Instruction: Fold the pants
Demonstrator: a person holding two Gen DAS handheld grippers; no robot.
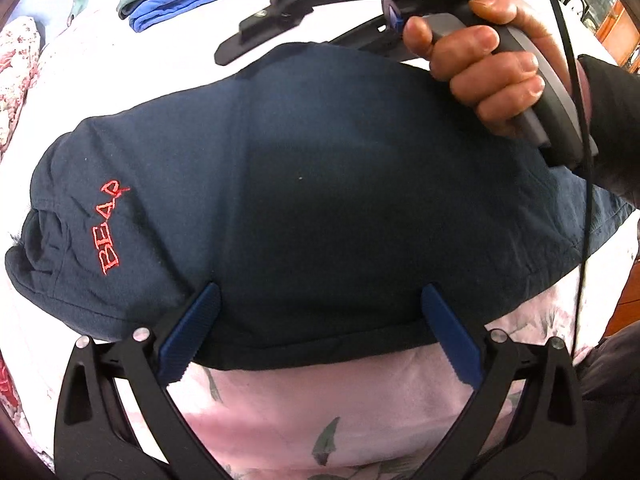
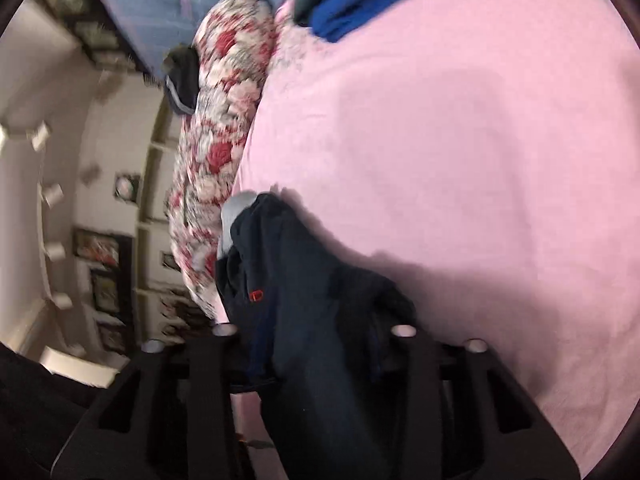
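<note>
Folding is partly done, I judge: pants lie doubled on the bed. My left gripper stands apart at their edge; right gripper clamps fabric for another fold.

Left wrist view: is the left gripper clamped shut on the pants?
No. The left gripper stands wide open, its blue fingertips spread apart along the near edge of the navy pants.

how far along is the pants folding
Partly done: the navy pants already lie doubled into a short bundle on the pink sheet. In hand: the right gripper appears shut on their fabric; the left gripper is open at the near edge. Left: finishing this fold.
</note>
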